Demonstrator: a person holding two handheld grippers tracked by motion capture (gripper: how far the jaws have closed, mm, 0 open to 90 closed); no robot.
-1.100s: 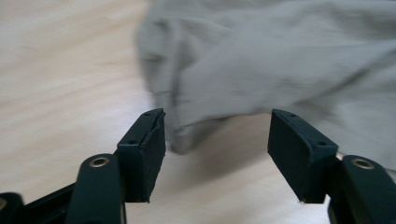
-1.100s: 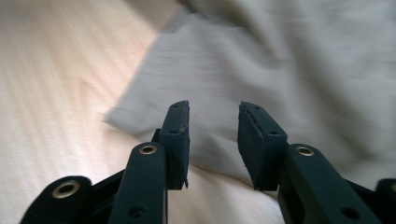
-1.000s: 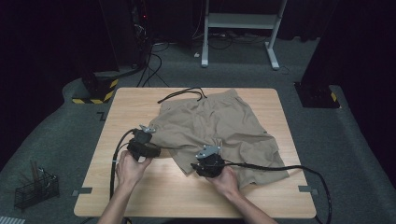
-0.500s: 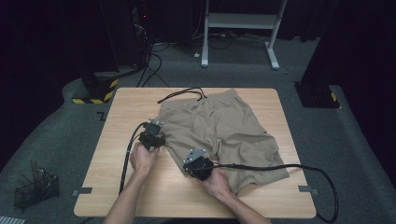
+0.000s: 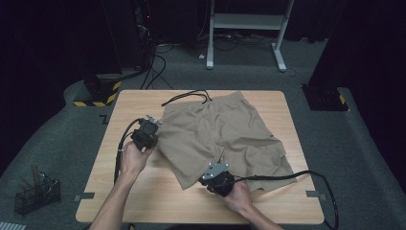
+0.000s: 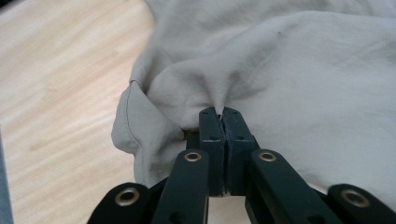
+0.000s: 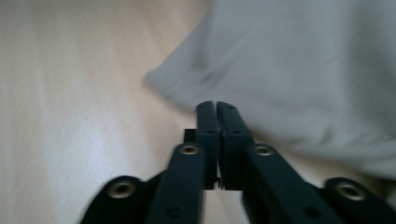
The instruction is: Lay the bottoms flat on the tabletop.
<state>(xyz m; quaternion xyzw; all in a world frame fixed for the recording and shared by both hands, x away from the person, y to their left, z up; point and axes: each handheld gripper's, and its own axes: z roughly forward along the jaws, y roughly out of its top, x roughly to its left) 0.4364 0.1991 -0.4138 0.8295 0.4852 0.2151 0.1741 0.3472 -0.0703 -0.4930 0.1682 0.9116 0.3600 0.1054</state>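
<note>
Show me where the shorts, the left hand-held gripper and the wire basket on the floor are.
shorts (image 5: 225, 129): high view, middle of the beige cloth.
left hand-held gripper (image 6: 220, 113): left gripper view, jaw tips shut on a pinch of cloth.
wire basket (image 5: 36, 194): high view, its side mesh.

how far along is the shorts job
Early. Done: the shorts lie spread flat on the table. In hand: the left gripper has its jaws shut on a pinch of fabric at the shorts' edge; the right gripper has its jaws closed at a leg hem, apparently holding nothing. Left: no fold shows yet, so seemingly all the folding.
</note>
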